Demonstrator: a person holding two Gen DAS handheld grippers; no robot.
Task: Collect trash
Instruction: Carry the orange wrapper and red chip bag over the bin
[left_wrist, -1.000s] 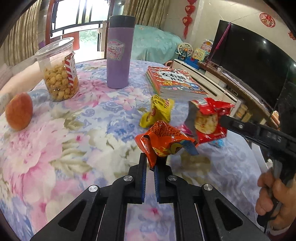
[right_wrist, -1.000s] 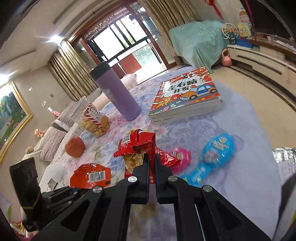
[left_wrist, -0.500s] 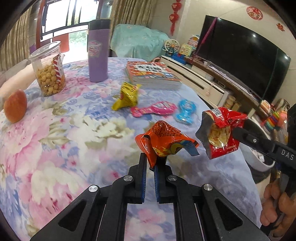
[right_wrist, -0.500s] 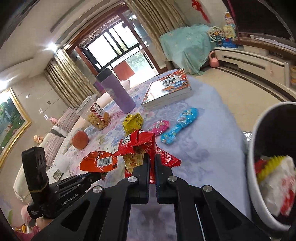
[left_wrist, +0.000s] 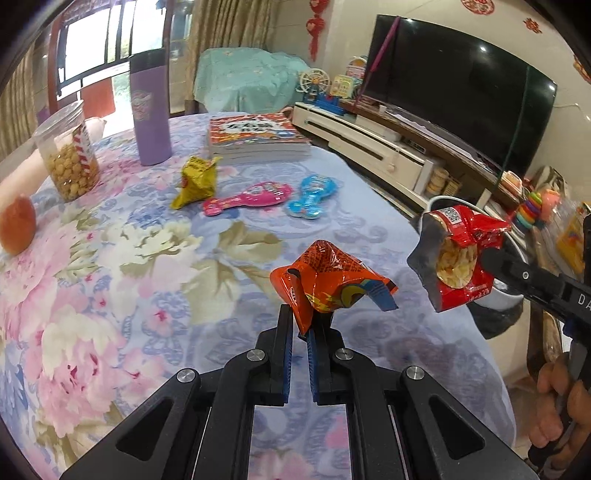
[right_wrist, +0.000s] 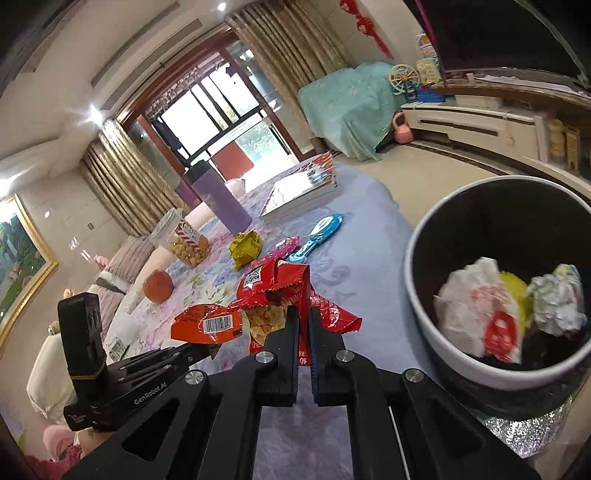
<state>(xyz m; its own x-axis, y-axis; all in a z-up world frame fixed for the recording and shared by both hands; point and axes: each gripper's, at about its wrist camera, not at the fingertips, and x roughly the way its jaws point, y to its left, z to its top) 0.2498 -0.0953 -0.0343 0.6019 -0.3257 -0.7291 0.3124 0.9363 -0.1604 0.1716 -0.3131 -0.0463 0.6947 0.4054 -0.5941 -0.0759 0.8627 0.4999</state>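
The left gripper (left_wrist: 300, 325) had its fingers (left_wrist: 284, 328) clenched on a crumpled orange wrapper (left_wrist: 332, 280), held up above the flowered bench (left_wrist: 110, 280). Just to its right, the right gripper (right_wrist: 303, 325) pinched an open red snack bag (right_wrist: 275, 291) — chips showed in its mouth — also clear of the bench, near the edge. A white-rimmed bin (right_wrist: 417, 295) stood beside that edge, crumpled paper and foil inside. Farther along the bench lay a yellow wrapper (left_wrist: 195, 181), a pink packet (left_wrist: 247, 197) and a blue packet (left_wrist: 312, 195) — all apart. Beyond them sat a book stack (left_wrist: 258, 138), a purple flask (left_wrist: 149, 110), a snack jar (left_wrist: 68, 155) and a peach (left_wrist: 16, 225).
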